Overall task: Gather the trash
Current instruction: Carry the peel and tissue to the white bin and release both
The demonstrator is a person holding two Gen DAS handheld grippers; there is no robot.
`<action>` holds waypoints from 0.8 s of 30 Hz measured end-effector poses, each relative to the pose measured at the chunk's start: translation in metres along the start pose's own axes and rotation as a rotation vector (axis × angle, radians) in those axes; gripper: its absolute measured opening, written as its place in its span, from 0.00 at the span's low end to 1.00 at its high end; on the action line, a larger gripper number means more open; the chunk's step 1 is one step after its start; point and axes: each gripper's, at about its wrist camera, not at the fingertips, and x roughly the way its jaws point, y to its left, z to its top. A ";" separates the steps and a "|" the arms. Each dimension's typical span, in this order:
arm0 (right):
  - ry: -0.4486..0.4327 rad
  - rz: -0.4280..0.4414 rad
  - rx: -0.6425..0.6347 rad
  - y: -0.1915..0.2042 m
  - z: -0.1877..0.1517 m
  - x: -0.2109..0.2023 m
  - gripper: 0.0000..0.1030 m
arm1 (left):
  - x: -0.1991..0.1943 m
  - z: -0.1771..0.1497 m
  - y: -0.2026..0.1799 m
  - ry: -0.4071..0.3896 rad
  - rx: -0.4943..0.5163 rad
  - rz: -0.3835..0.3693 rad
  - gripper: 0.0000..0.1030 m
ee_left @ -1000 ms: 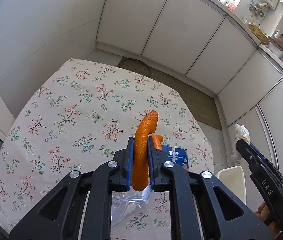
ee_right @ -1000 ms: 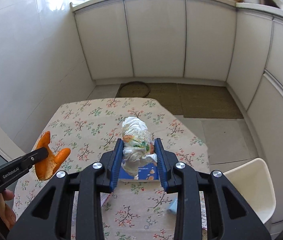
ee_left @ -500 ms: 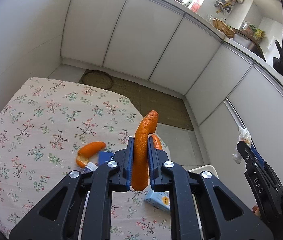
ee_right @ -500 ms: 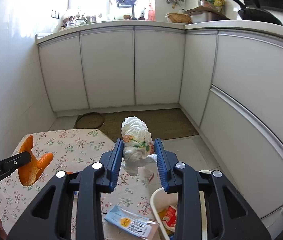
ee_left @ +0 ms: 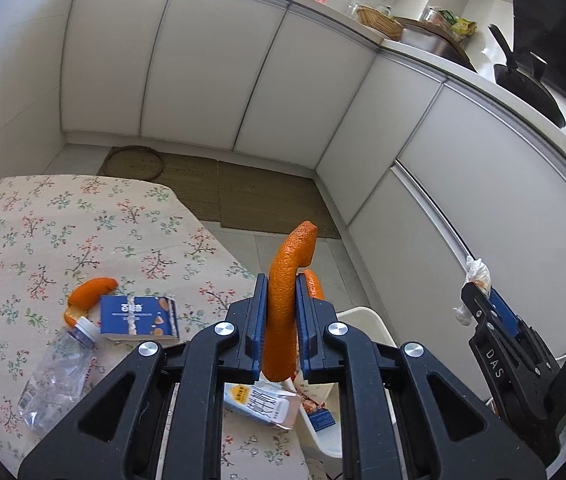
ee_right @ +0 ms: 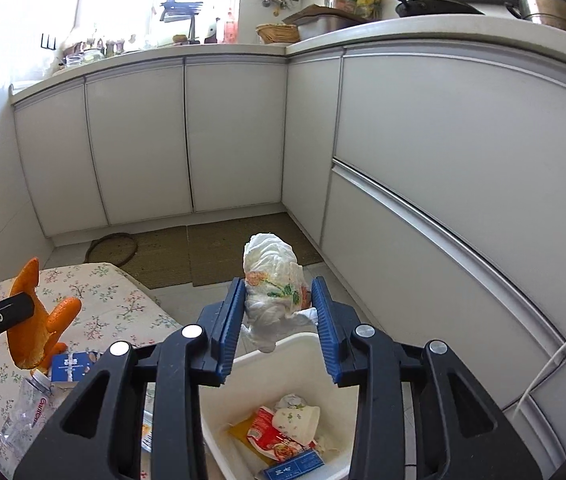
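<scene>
My left gripper (ee_left: 279, 296) is shut on an orange peel (ee_left: 287, 288), held in the air over the table's right edge near the white bin (ee_left: 367, 320). The peel also shows at the left of the right wrist view (ee_right: 39, 320). My right gripper (ee_right: 277, 304) is shut on a crumpled white tissue wad (ee_right: 273, 284) and holds it above the white bin (ee_right: 283, 348), which holds wrappers and a paper cup (ee_right: 299, 420). On the floral table lie another orange peel (ee_left: 87, 292), a blue carton (ee_left: 137, 316), a clear plastic bottle (ee_left: 57, 376) and a wrapper (ee_left: 261, 400).
The bin stands on the floor beside the table's right edge. White kitchen cabinets (ee_right: 143, 140) line the back and right. A woven mat (ee_left: 219, 192) lies on the floor beyond the table. A white cable (ee_right: 555, 360) runs at the right.
Both grippers have swung right from over the table toward the bin, still holding the peel and the tissue. The right gripper is now over the bin's opening.
</scene>
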 end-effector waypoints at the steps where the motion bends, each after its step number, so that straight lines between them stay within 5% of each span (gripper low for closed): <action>1: 0.002 -0.011 0.012 -0.010 -0.001 0.001 0.47 | 0.003 -0.002 -0.007 0.005 0.009 -0.008 0.13; 5: -0.006 -0.061 0.060 -0.042 -0.004 -0.001 0.70 | 0.017 -0.011 -0.033 0.028 0.045 -0.040 0.13; 12: -0.005 -0.109 0.168 -0.097 -0.005 -0.001 0.75 | 0.040 -0.027 -0.075 0.066 0.122 -0.084 0.14; 24: 0.019 -0.176 0.203 -0.133 -0.018 0.003 0.79 | 0.075 -0.051 -0.110 0.131 0.204 -0.143 0.15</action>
